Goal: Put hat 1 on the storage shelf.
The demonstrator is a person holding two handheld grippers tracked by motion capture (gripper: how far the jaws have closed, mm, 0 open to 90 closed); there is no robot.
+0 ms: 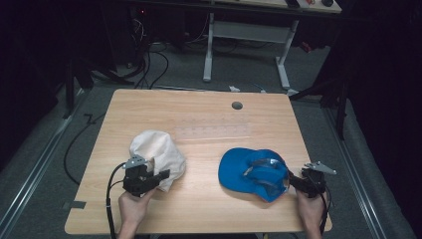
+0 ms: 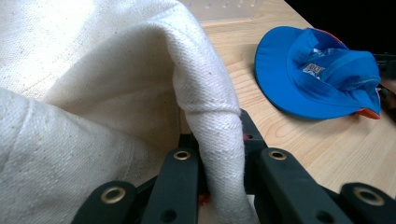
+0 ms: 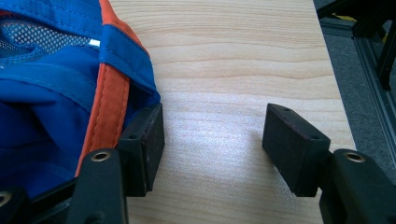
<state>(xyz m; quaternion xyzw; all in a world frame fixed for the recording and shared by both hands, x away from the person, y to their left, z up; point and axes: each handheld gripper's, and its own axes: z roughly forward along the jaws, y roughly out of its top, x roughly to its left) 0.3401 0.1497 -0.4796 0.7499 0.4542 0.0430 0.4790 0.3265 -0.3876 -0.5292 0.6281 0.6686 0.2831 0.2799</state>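
The table [image 1: 209,124] is pale wood grain with a smooth, slightly shiny finish. The cream hat [image 2: 93,93] is coarse woven cloth, matt; the blue cap [image 3: 42,93] is finer cloth, seemingly mesh-lined, and the jaw pads [image 3: 292,144] look matt black.

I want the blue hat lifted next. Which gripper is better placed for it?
Probably the right gripper: it is open beside the blue hat, while the left gripper is shut on the cream hat.

Dark room, grey floor [image 1: 45,149], white-legged desk [image 1: 249,30]
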